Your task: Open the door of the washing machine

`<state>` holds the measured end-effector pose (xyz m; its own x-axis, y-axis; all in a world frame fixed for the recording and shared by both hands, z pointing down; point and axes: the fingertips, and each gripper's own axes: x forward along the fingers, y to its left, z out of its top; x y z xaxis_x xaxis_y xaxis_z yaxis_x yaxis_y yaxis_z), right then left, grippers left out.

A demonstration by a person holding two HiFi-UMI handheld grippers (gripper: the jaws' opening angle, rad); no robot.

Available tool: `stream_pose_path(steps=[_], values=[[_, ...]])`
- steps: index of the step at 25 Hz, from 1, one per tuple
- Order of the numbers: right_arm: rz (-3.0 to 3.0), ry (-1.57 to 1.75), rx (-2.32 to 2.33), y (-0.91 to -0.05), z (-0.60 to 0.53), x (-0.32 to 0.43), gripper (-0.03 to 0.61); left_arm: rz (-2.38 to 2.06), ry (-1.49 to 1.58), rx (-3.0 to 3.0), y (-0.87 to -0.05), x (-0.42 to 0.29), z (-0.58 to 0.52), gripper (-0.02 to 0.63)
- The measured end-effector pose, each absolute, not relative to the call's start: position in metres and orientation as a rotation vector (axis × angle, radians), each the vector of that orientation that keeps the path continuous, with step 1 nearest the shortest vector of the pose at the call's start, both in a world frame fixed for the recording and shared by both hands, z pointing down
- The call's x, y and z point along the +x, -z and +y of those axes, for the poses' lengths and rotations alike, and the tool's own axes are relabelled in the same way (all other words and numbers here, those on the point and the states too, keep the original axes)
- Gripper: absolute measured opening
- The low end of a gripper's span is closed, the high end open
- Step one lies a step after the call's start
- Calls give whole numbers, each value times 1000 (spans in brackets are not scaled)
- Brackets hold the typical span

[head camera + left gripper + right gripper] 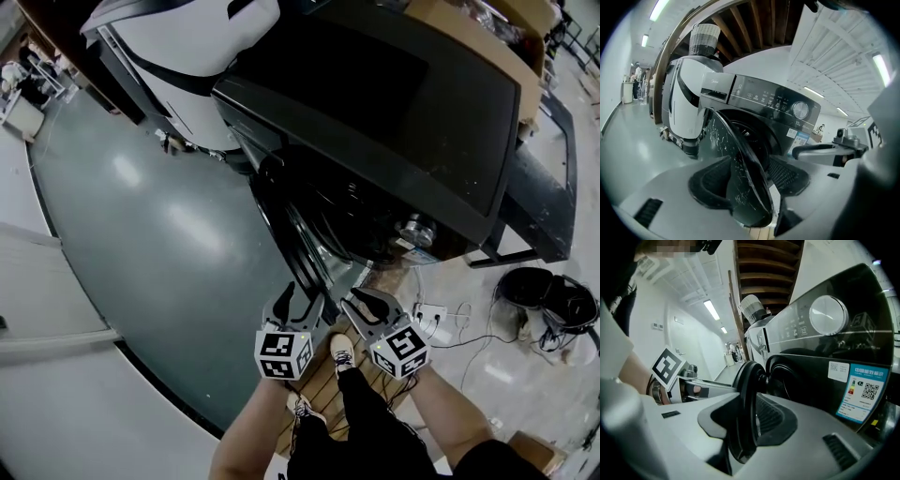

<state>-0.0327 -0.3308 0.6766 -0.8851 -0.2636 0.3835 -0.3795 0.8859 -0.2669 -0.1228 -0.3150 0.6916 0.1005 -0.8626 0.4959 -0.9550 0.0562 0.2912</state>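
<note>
gripping the free rim of the door (740, 173), the left gripper (302, 298) has its pads pinched on it. the right gripper (367, 305) sits just beside it, jaws spread astride the same rim and not clamped. the door stands partly open, swung out from the front of the washer (375, 122) over wooden boards (323, 380). a white unit (187, 47) stands just beside the washer on the hinge side. cables (469, 339) and a power strip (429, 314) lie on the floor near the right gripper. a shoe (342, 352) rests on the boards under the grippers.

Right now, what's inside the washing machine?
A dark drum shows in the mouth of the washing machine. The part-open door covers its lower part, and the depths are black, so contents can't be seen.
</note>
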Motion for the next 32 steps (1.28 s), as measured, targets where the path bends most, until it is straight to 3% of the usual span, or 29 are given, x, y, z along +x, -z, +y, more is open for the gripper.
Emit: stream_pose_path(steps=[12,32], values=[[-2772,-423,366,-642,-287,-87,114,-1858,-174,1705,-690,-163,-249,259],[-2813,-350,96,-624,-263,-202,109,-2122,-161,1410,-693,-308,-184,259]])
